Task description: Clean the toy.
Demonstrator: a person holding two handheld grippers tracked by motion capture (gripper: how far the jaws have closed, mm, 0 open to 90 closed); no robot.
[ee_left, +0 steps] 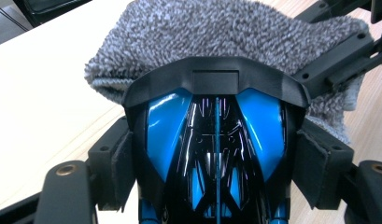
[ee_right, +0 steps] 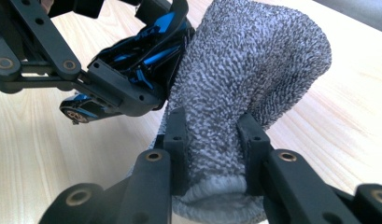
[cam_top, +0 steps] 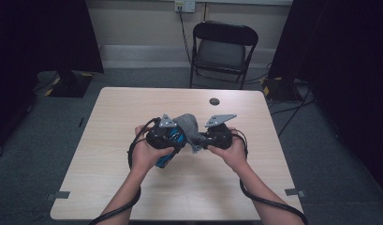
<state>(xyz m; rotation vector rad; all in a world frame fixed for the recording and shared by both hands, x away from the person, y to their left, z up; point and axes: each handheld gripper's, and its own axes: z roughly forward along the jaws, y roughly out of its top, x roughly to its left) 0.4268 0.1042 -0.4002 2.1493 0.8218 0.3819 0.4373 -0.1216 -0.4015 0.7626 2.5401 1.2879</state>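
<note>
Cloth [ee_right: 244,84], grey and looped like terry, is bunched between the right tongs [ee_right: 216,154], whose jaws are clamped on its gathered end. It hangs above the counter [cam_top: 198,187], pressed against the nose of a blue and black toy car [ee_left: 216,154]. The left tongs [ee_left: 216,158] are clamped on the car's sides, jaws set wide to span its body. The cloth looks soft and light and would slump or slip out if gripped at a loose edge, so the bunched end is the best place to take it. The car's shell is glossy and hard, likely slippery, and is best held across its flanks as now. Farther off a small dark disc [cam_top: 214,101] lies on the counter, and a chair [cam_top: 223,49] stands beyond.
</note>
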